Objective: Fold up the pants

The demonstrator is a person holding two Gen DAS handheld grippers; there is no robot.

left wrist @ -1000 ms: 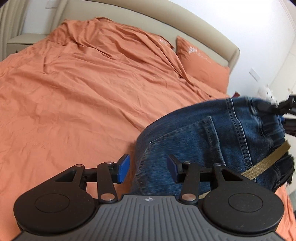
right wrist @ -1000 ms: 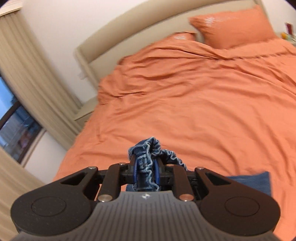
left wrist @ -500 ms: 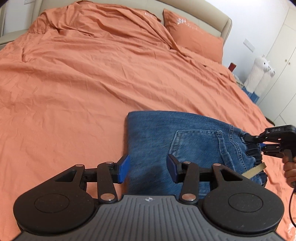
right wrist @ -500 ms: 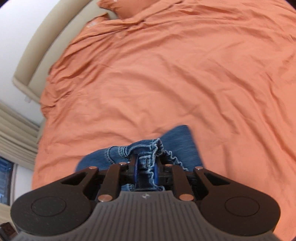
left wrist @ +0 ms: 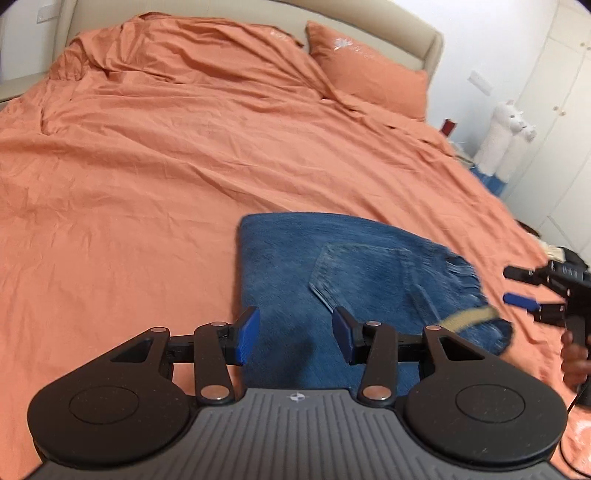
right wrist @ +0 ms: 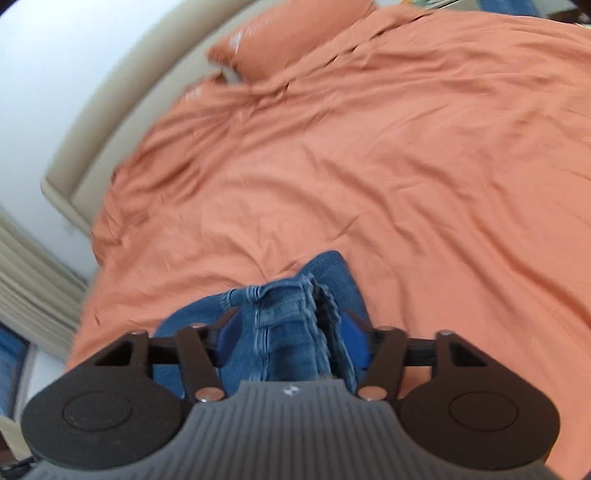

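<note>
- While its blue pads (left wrist: 248, 334) stand wide apart with nothing between them, the left gripper (left wrist: 295, 334) hovers over the near edge of the jeans (left wrist: 332, 266).
- Right gripper (right wrist: 295, 334): fingers spread wide in its own view, with the bunched waistband (right wrist: 284, 325) lying in the gap; the picture is blurred, and contact with the pads cannot be told.
- Right gripper in the left view (left wrist: 532, 291): fingers apart, just beside the waistband end of the jeans, not visibly touching it; a hand (left wrist: 574, 354) holds its grip.
- Jeans: folded into a flat block on the bed (left wrist: 147, 184), back pocket (left wrist: 362, 273) up, straight fold edge on the left.
- Tan strap (left wrist: 469, 317): lies at the waistband end, near the right gripper.
- Bed: covered in creased orange sheet, with a pillow (left wrist: 369, 77) at the beige headboard (left wrist: 369, 22).
- Beyond the bed, right side: white plush toy (left wrist: 506, 144) by white cupboard doors (left wrist: 554, 110).
</note>
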